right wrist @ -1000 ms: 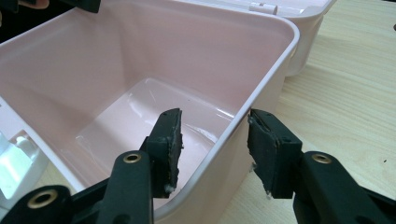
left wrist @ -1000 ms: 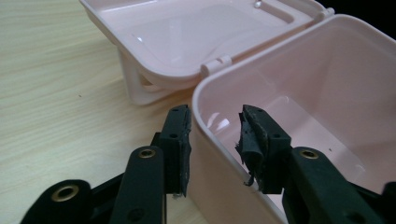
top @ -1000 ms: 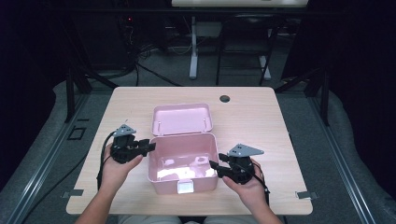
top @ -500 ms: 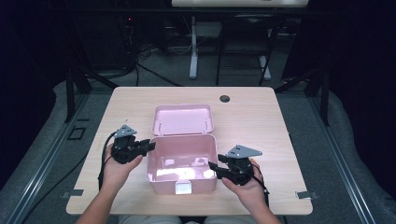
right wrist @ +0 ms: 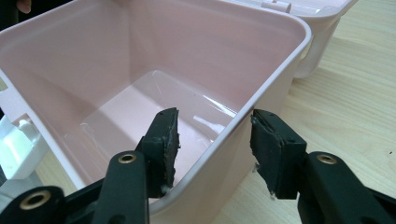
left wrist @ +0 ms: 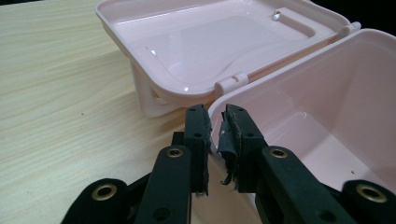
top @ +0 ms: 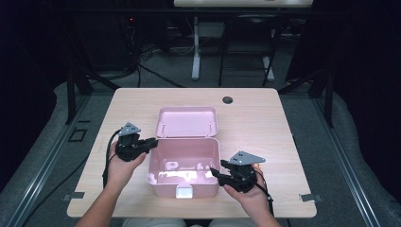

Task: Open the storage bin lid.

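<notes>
1. We start nearest us: the right gripper (top: pixel 218 173) sits at the box's (top: pixel 183 168) near right side, its jaws astride the wall, one inside and one outside.
2. In the right gripper view those jaws stand apart with a gap to the wall (right wrist: pixel 261 93) on each side; they have just been easing wider, and no pad presses on it.
3. A white latch (top: pixel 184 191) sits on the box's near face.
4. Across the box, the left gripper (top: pixel 153 141) is at the far left corner, right by the hinge (left wrist: pixel 231 83).
5. Its jaws have just been closing, and in the left gripper view they pinch the thin rim (left wrist: pixel 215 122) of the box between the pads.
6. The box sits open in the middle of the table (top: pixel 265 123), toward our edge.
7. Beyond it the lid (top: pixel 187 121) lies flung back flat, inside up, joined to the box along the far edge.
8. Farther off, a dark round hole (top: pixel 227 100) marks the tabletop near the far edge.
</notes>
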A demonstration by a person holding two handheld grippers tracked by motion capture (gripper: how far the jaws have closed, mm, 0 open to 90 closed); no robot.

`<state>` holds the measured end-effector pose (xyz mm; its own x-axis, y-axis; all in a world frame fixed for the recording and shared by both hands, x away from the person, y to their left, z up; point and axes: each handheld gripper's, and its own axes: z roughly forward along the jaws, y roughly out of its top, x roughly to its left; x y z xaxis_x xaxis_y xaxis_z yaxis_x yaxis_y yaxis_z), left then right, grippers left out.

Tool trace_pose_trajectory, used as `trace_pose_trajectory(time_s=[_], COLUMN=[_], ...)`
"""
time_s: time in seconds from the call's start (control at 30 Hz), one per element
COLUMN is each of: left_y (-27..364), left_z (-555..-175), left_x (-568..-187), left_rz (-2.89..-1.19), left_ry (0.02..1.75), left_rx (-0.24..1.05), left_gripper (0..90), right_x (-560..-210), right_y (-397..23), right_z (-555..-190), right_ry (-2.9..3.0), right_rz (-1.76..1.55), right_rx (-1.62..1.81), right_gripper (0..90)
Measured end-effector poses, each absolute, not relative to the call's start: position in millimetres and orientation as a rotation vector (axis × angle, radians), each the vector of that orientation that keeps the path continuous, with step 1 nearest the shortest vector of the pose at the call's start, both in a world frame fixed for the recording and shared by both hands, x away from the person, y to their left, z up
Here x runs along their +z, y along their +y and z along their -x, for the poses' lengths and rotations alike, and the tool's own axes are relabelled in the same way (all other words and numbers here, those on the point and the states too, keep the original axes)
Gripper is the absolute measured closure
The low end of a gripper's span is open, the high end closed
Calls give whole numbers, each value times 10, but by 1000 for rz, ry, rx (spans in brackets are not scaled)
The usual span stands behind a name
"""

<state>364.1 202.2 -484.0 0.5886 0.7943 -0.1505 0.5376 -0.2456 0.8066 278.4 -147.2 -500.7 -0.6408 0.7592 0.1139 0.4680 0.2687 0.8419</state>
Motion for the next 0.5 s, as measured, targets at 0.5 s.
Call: trace_pose_trajectory(time_s=[0.5], left_y=[1977], left_z=[-3663], left_x=[-4865], left_rz=[-1934], left_ry=[1054], left_rx=[351], left_gripper=[780], right_x=[-4922], right_y=[-1559], right_z=[-2752], right_ry=[2195], right_rz=[-1146], right_rx=[1381], right_gripper=[505])
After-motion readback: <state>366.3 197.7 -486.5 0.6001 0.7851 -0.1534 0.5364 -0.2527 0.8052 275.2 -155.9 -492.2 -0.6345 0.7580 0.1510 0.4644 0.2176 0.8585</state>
